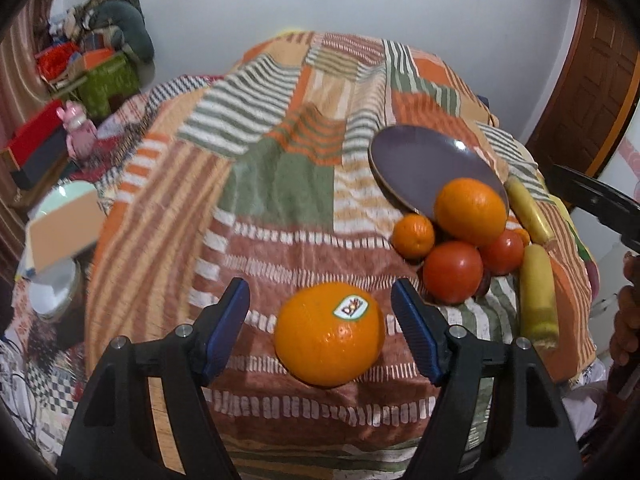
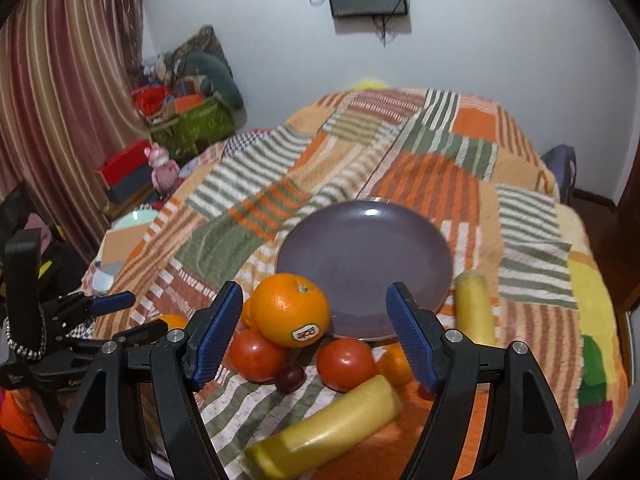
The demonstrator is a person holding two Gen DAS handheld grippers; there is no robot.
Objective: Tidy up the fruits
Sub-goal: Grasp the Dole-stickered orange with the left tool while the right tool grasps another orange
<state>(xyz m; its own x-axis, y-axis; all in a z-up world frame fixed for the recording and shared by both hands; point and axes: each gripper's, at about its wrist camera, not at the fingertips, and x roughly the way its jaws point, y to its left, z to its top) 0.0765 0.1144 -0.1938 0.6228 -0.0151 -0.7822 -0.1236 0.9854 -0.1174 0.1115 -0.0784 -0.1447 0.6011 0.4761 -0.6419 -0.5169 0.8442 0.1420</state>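
Note:
A large orange with a sticker [image 1: 328, 336] lies on the patchwork blanket between the fingers of my left gripper [image 1: 320, 288], which is open with a small gap on each side. To the right is a fruit pile beside a purple plate [image 1: 424, 160]: a second stickered orange [image 2: 292, 310], two tomatoes [image 2: 256, 354] [image 2: 346, 364], a small tangerine [image 1: 414, 236], a dark plum [image 2: 291, 377] and two bananas [image 2: 324, 424] [image 2: 476, 304]. My right gripper [image 2: 314, 292] hangs open just above and before this pile, touching nothing.
The blanket [image 1: 280, 184] covers a bed that drops away on the left. Down there are a green basket [image 2: 192, 124], a red box [image 2: 124, 168], a pink toy [image 2: 162, 168] and a pale bowl [image 1: 68, 200]. A wooden door [image 1: 592, 92] stands at the right.

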